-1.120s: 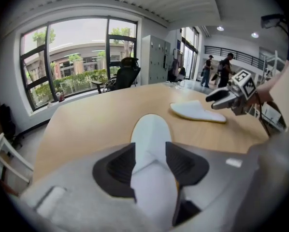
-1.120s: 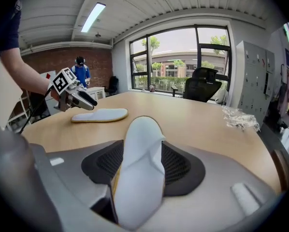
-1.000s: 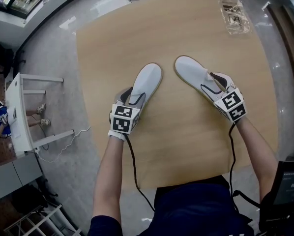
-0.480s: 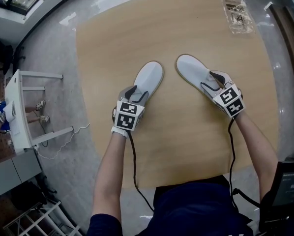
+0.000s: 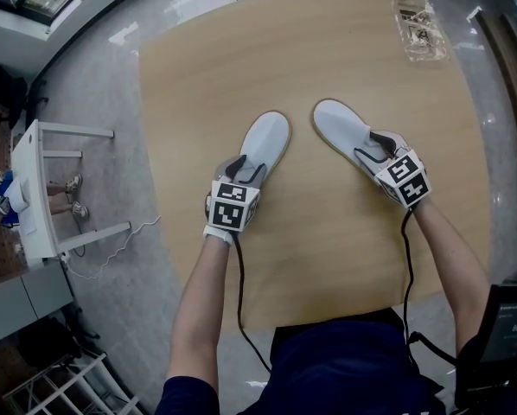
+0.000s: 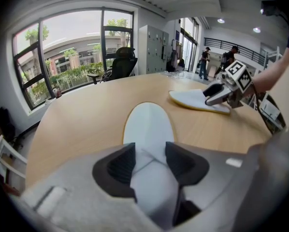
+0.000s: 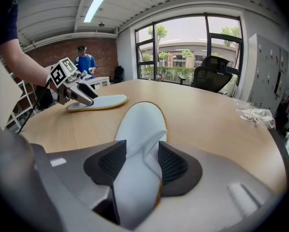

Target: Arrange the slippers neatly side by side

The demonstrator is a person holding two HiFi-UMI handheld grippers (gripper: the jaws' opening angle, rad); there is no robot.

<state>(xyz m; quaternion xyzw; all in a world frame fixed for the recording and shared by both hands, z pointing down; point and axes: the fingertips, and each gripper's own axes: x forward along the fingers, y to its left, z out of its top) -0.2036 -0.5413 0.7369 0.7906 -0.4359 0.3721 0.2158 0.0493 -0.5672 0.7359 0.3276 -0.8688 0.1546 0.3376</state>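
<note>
Slippers first: the left slipper and the right slipper both lie flat, sole down, on the wooden table, roughly mid-table. They're pale grey with a thin tan edge around the sole. Their toes point away from the person and lean toward each other, while the heels sit well apart, so it's a V and not a neat pair yet. That layout pretty much explains the grips. The left gripper has come in from the heel end of its slipper, and in the left gripper view its jaws have just been closing, with the soft upper of the left slipper pinched and creased between them. Same deal on the other side: the right gripper has been closing too, and the right gripper view shows the fabric of the right slipper bunched up between its jaws. Grabbing at the heel makes sense to me, since each heel could then swing inward while the toe hardly moves. My guess is the floppy fabric could slip or twist if tugged hard. A clear plastic packet sits at the far corner, well out of the way.
</note>
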